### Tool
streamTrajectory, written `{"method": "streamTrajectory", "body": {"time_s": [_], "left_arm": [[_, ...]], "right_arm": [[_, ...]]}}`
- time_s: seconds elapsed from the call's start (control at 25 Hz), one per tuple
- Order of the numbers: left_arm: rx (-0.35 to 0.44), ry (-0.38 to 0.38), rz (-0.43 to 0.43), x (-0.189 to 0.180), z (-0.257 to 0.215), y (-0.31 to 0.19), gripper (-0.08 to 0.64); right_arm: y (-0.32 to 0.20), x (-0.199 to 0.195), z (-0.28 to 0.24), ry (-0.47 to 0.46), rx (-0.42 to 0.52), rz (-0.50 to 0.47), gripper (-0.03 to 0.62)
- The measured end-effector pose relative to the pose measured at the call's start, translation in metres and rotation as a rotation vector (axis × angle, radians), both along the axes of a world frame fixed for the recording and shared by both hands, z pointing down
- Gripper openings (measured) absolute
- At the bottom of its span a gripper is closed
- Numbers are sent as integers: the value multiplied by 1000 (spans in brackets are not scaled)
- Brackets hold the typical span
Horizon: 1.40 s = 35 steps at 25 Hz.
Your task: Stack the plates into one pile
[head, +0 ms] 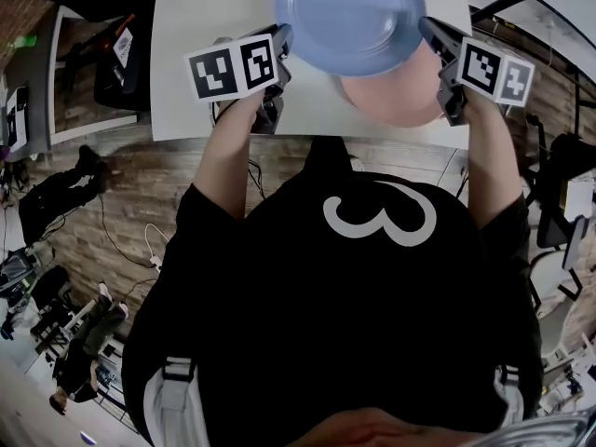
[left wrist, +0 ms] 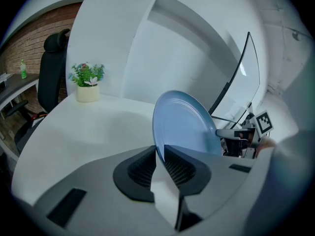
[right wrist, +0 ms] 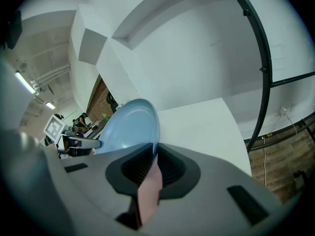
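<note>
A blue plate (head: 349, 17) hangs above the white table (head: 200, 35), held by its rim from both sides. My left gripper (head: 282, 41) is shut on its left edge and my right gripper (head: 430, 32) is shut on its right edge. Under the blue plate's near right part a pink plate (head: 391, 102) lies on the table, half covered. In the left gripper view the blue plate (left wrist: 184, 124) stands edge-on in the jaws (left wrist: 160, 154). The right gripper view shows the blue plate (right wrist: 130, 127) clamped at the gripper (right wrist: 155, 151), with the pink plate (right wrist: 147, 193) below.
A small potted plant (left wrist: 88, 85) stands at the far left of the table, beside a black chair (left wrist: 51, 77). The table's near edge (head: 279, 138) runs just in front of the person. Cables (head: 130, 240) and gear lie on the wooden floor at left.
</note>
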<state>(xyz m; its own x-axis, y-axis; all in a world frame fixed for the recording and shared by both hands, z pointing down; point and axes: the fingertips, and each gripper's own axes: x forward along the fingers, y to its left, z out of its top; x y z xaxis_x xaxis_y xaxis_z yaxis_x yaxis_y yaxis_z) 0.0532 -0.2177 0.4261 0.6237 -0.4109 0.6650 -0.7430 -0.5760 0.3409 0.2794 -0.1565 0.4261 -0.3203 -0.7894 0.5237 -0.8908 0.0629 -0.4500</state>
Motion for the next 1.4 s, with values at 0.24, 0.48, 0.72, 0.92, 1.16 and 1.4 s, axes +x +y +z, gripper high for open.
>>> {"method": "streamTrajectory", "body": {"time_s": [0.24,0.48,0.72,0.92,1.16,1.4], "left_arm": [[3,-5,24,14,3,35,64],[2,-15,53,26,4,60,64],[-6,-27,84,38,10,78,64],[-14,-39,108,46,18,89,64],[-47,-56,131,50,33,96,64],[-70,-72,151,57,49,102,65]], "right_arm": [[40,12,1,2,6,24,48],[69,23,2,-1,4,48,48],[94,32,8,-4,-5,75,48],[108,39,15,-7,-17,97,48],[118,42,27,-18,-38,118,48],[129,47,41,-28,-59,139,48]]}}
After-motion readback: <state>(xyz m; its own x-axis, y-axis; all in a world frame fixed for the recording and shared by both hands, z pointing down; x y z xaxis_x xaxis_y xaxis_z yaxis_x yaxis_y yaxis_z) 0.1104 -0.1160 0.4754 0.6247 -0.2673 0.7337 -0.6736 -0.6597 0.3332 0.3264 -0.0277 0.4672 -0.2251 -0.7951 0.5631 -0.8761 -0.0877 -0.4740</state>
